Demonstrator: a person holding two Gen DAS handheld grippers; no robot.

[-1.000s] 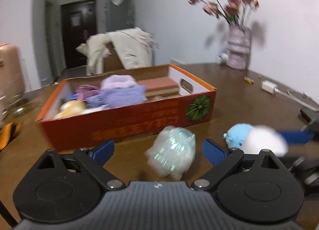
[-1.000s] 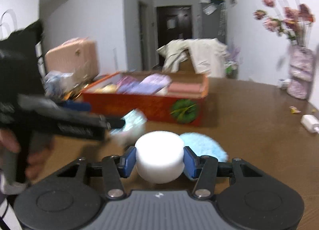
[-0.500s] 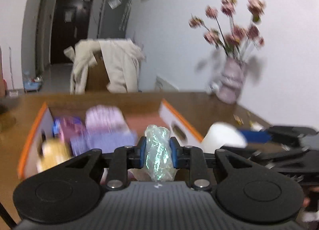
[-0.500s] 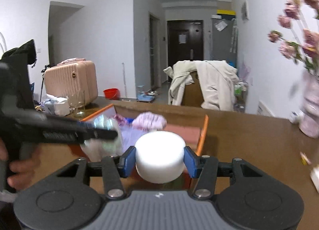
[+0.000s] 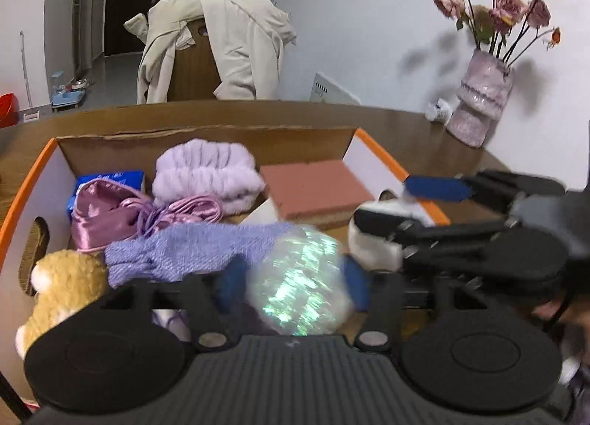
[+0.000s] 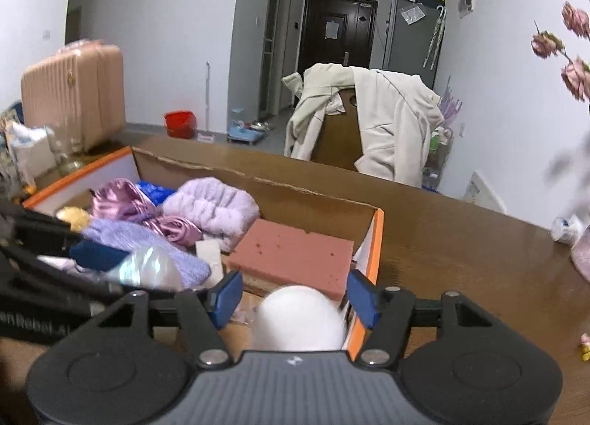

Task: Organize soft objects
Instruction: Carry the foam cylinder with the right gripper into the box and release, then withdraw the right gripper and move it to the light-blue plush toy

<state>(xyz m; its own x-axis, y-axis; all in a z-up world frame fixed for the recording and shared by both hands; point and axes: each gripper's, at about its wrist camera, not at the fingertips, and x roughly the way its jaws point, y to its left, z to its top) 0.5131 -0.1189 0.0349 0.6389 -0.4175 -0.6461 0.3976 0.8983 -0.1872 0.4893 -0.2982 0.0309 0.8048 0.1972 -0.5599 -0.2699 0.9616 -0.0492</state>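
Observation:
An orange-rimmed cardboard box (image 5: 398, 167) (image 6: 378, 248) lies below both grippers. It holds a lilac plush band (image 5: 206, 174), a pink sponge block (image 5: 313, 185), a purple knit cloth (image 5: 191, 248), a satin pouch (image 5: 99, 218) and a yellow plush toy (image 5: 62, 281). My left gripper (image 5: 293, 286) hangs over the box's near side with its jaws opening; a shiny crumpled ball (image 5: 298, 285) sits loose between the blurred pads. My right gripper (image 6: 295, 299) is over the box's right end, jaws opening. A white foam ball (image 6: 298, 318) lies between its pads with gaps on both sides.
The box stands on a brown wooden table (image 6: 461, 259). A pink vase of dried flowers (image 5: 479, 108) is at the table's far right. Behind the table is a chair draped with a cream jacket (image 6: 368, 119). A pink suitcase (image 6: 73, 93) stands far left.
Both grippers have moved forward from the table in front of the box to above its inside. Both sets of jaws have widened, letting go of the shiny ball and the white ball.

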